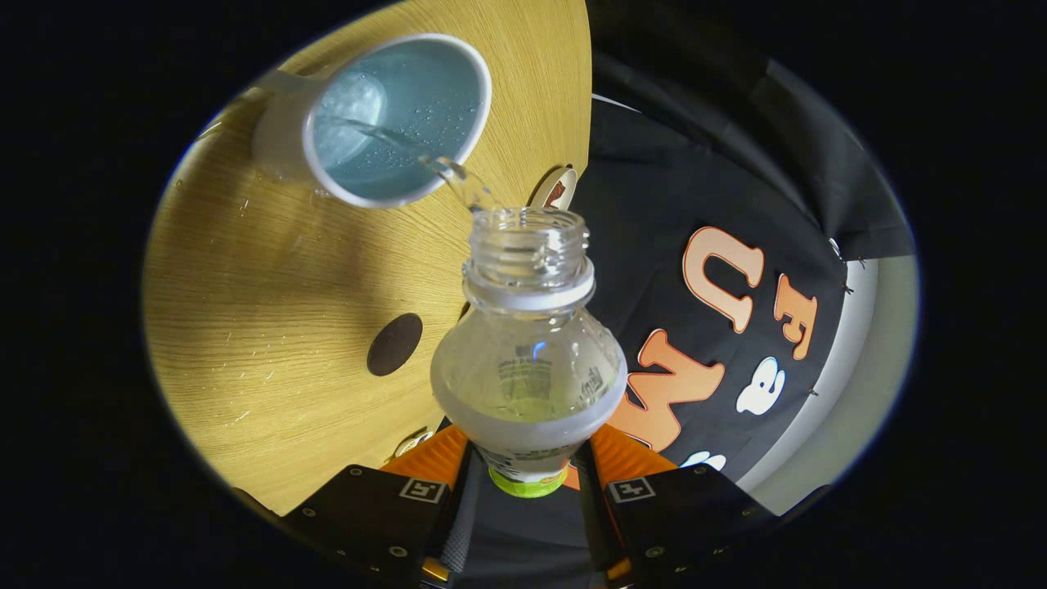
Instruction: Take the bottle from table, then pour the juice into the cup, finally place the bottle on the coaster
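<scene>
The gripper (527, 483) is clamped on the bottle (527, 368), one finger pressing each side of its lower body. The bottle is uncapped, its mouth pointing toward 12 o'clock. A clear stream leaves the mouth toward 11 o'clock and lands inside the white cup (384, 123) — droplets cling to the cup's inner wall. The cup stands on the wooden table (262, 327), near the table edge. A dark round disc (394, 344), probably the coaster, lies at 9 o'clock of the bottle neck — open tabletop surrounds it.
</scene>
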Demonstrator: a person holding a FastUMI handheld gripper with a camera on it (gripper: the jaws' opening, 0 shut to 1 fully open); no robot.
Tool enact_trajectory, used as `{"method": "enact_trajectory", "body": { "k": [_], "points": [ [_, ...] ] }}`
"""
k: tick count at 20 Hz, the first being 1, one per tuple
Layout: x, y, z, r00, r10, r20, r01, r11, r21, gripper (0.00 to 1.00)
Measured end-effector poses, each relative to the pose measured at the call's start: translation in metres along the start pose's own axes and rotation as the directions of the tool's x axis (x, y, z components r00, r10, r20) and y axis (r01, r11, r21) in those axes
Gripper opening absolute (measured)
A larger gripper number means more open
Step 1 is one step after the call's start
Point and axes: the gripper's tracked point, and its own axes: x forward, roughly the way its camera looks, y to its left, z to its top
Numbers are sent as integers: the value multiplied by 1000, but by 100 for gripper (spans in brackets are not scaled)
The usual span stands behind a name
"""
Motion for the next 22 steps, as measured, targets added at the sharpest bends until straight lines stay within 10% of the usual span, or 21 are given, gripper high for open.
{"method": "enact_trajectory", "body": {
  "k": [22],
  "points": [
    [-1,-29,7,998,-32,61,38,996,-85,57]
  ]
}}
